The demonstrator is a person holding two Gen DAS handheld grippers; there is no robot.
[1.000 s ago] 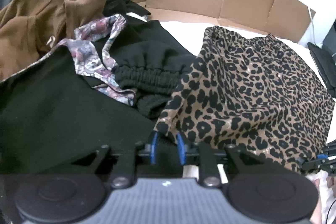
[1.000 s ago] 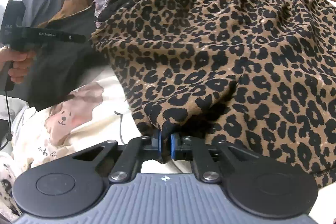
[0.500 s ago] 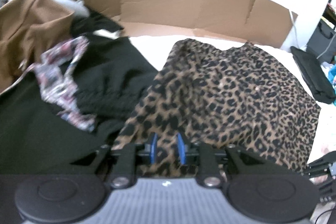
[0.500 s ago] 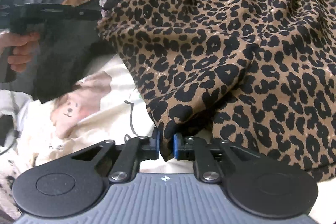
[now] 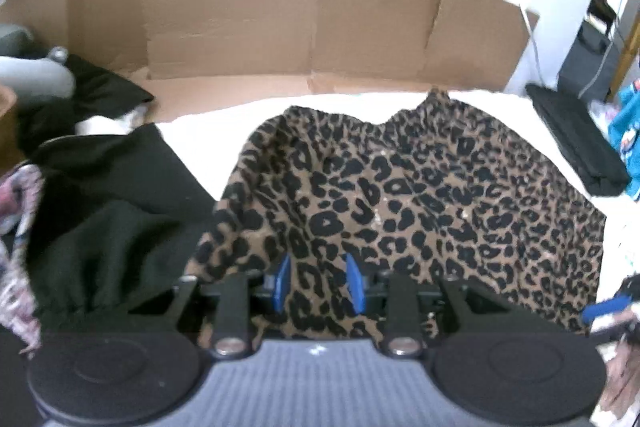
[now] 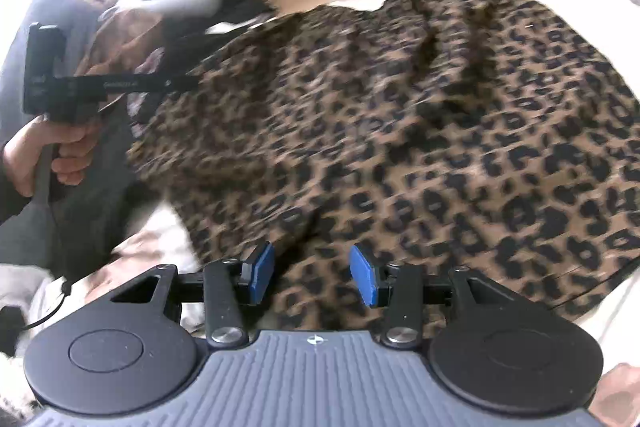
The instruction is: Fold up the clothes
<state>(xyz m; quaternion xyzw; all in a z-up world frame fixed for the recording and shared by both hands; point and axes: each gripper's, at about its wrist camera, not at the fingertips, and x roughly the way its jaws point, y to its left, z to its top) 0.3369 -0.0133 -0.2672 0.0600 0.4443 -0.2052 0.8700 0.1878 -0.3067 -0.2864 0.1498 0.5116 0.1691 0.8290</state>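
A leopard-print garment (image 5: 420, 195) lies spread on the white bed, its gathered edge toward the cardboard. My left gripper (image 5: 319, 281) hovers over the garment's near left part, open, with the print showing in the gap between its blue pads (image 5: 283, 277). In the right wrist view the same garment (image 6: 420, 115) fills the middle. My right gripper (image 6: 312, 273) is open just above its near edge, nothing pinched between the fingers. A hand (image 6: 60, 151) holds the left gripper's handle at the far left of that view.
A pile of black clothes (image 5: 104, 219) and a floral piece (image 5: 16, 227) lie left of the garment. A cardboard wall (image 5: 280, 23) stands behind the bed. A black folded item (image 5: 576, 143) sits at the right. A bear-print sheet (image 6: 132, 259) shows near the right gripper.
Both grippers carried the garment's near edge forward toward the cardboard, then let go. The right fingers have spread wide and the left ones have widened; the garment now lies doubled over.
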